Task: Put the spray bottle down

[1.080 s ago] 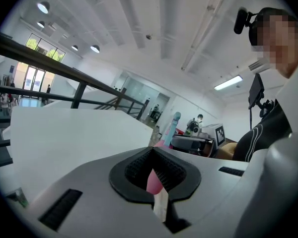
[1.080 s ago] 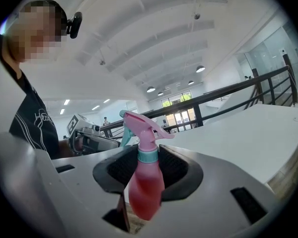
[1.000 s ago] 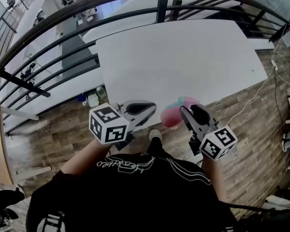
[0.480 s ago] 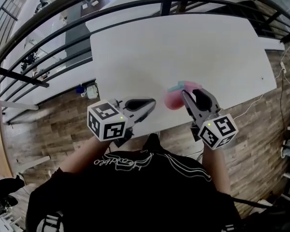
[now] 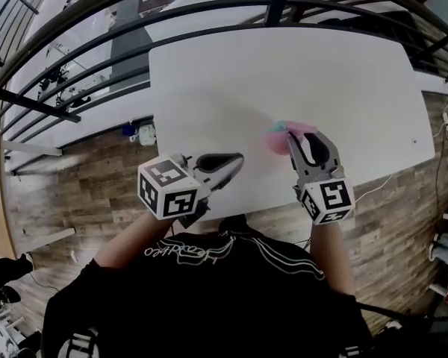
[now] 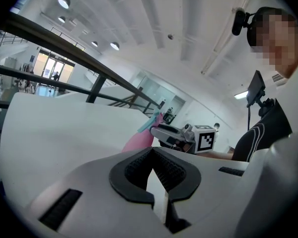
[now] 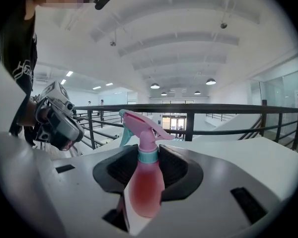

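A pink spray bottle (image 7: 145, 182) with a teal collar and trigger stands upright between the jaws of my right gripper (image 7: 148, 157), which is shut on its body. In the head view the spray bottle (image 5: 278, 139) and right gripper (image 5: 302, 141) are over the white table (image 5: 284, 73), near its front edge. Whether the bottle's base touches the table is hidden. My left gripper (image 5: 237, 158) is at the table's front edge, left of the bottle, shut with nothing in it. The left gripper (image 6: 152, 153) view shows the bottle (image 6: 139, 140) off to its right.
A dark metal railing (image 5: 209, 10) runs along the table's far side. Wooden floor (image 5: 82, 177) lies to the left and right of the table. A white cable (image 5: 381, 177) trails over the floor at right. The person's black top (image 5: 209, 289) fills the bottom.
My right gripper has carried the bottle forward from beyond the table's front edge to over the tabletop. The left gripper has stayed at the front edge.
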